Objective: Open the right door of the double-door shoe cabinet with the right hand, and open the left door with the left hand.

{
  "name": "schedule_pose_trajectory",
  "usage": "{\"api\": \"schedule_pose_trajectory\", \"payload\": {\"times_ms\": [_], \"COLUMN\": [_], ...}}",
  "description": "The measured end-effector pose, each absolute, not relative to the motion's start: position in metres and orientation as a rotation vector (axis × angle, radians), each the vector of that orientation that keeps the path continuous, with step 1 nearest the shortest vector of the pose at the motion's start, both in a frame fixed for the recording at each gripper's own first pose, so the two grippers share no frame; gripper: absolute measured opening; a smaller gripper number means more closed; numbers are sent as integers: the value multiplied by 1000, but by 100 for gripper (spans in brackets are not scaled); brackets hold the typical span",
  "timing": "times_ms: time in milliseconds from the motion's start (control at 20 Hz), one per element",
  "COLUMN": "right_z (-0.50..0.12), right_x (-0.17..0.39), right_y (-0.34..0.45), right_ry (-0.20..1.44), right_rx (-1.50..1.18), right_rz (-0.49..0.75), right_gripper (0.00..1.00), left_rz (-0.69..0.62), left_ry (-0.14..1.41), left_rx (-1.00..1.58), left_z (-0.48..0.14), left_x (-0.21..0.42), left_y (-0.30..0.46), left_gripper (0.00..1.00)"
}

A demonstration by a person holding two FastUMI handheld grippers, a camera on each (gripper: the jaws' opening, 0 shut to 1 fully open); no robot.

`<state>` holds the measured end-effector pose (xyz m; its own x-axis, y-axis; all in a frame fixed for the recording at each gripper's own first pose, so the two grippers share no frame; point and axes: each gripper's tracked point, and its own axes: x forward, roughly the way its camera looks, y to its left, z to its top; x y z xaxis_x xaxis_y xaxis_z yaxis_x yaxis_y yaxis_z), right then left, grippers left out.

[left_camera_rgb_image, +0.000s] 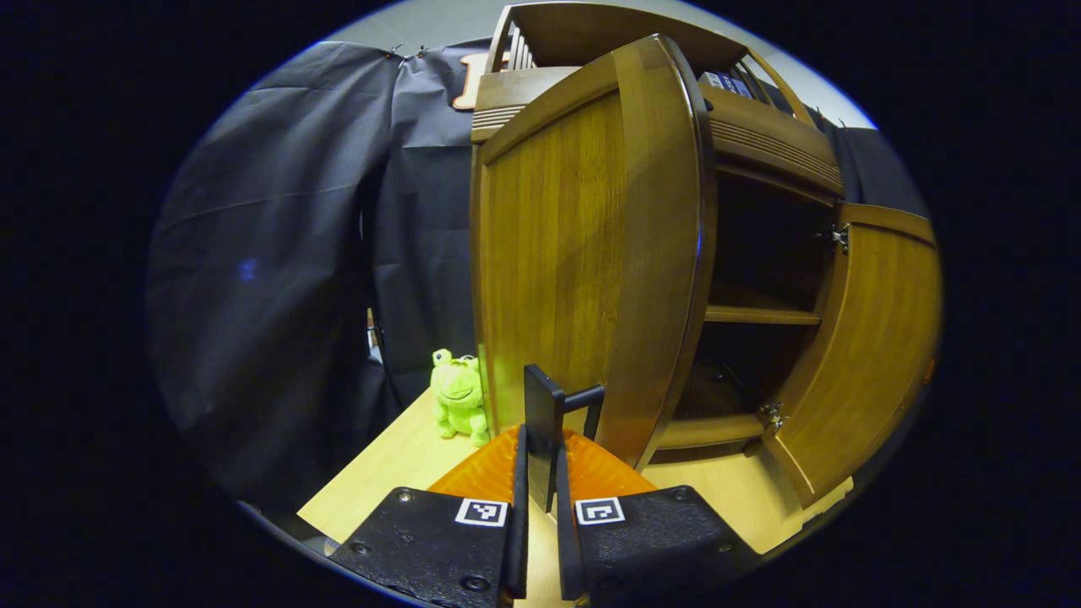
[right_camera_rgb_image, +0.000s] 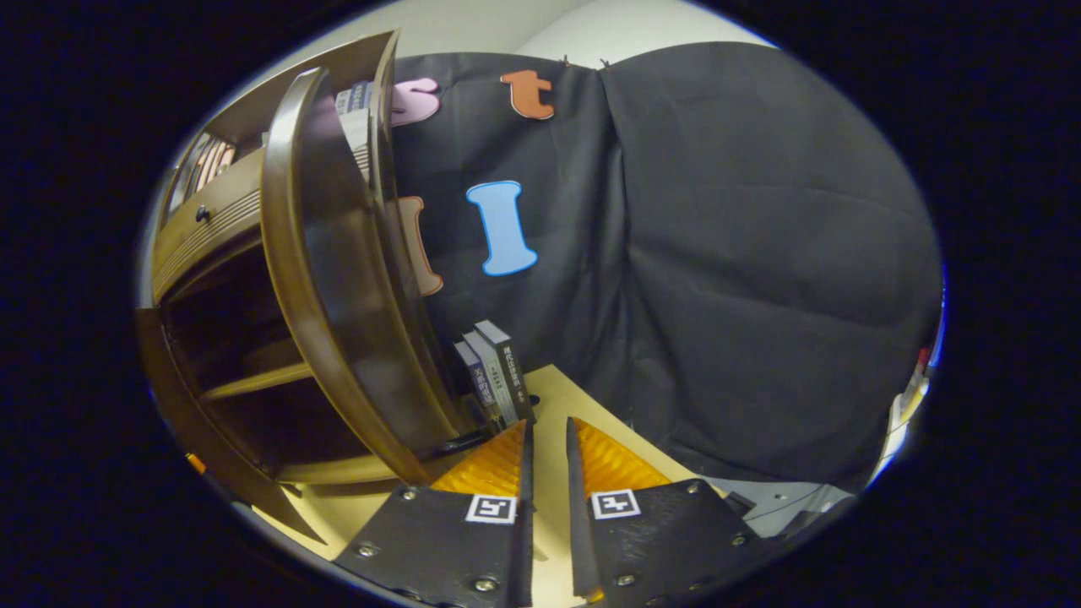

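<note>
Closest in the left gripper view, the left gripper [left_camera_rgb_image: 540, 481] pinches the handle [left_camera_rgb_image: 545, 414], a dark upright bar with a short stem running to the left door [left_camera_rgb_image: 583, 253]. Both fingers press its flat sides, so the jaws stand narrow around it. Just beyond, that door is swung well out, its long axis vertical, its free edge toward the gripper and its hinge on the far side. To its right the cabinet [left_camera_rgb_image: 768, 143] gapes dark, a shelf [left_camera_rgb_image: 760, 315] crossing it, and the right door [left_camera_rgb_image: 870, 355] hangs fully open farther right. A green plush frog [left_camera_rgb_image: 459, 397] sits on the table [left_camera_rgb_image: 397, 464] left of the door.

Nearest in the right gripper view, the right gripper [right_camera_rgb_image: 545, 447] holds nothing, its jaws a narrow slit apart over bare table. Up and left of it the right door's curved edge stands tall, near but apart; books [right_camera_rgb_image: 494, 380] lean just behind. Both doors look open, so the task seems nearly done; the left hand need only release.
</note>
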<state>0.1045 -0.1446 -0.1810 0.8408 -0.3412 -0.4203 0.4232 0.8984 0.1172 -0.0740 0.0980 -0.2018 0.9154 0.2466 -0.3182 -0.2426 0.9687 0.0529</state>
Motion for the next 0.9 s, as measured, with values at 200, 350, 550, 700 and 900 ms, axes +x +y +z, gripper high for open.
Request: {"api": "schedule_pose_trajectory", "payload": {"times_ms": [200, 350, 550, 700, 900], "right_z": [-183, -186, -184, -181, -179], "right_x": [105, 106, 105, 107, 107], "right_y": [-144, -144, -145, -146, -146], "right_ry": [403, 408, 412, 406, 402], "right_rx": [236, 229, 218, 210, 201], "right_rz": [-405, -405, -400, -400, -403], "right_gripper": [18, 18, 18, 18, 18], "left_rz": [361, 371, 330, 311, 287], "left_ry": [330, 319, 321, 318, 323], "left_rx": [36, 9, 8, 10, -9], "left_z": [-199, -192, -199, -196, -195], "left_x": [-91, -100, -102, -103, -105], "left_y": [134, 155, 160, 166, 174], "left_gripper": [5, 1, 1, 1, 1]}}
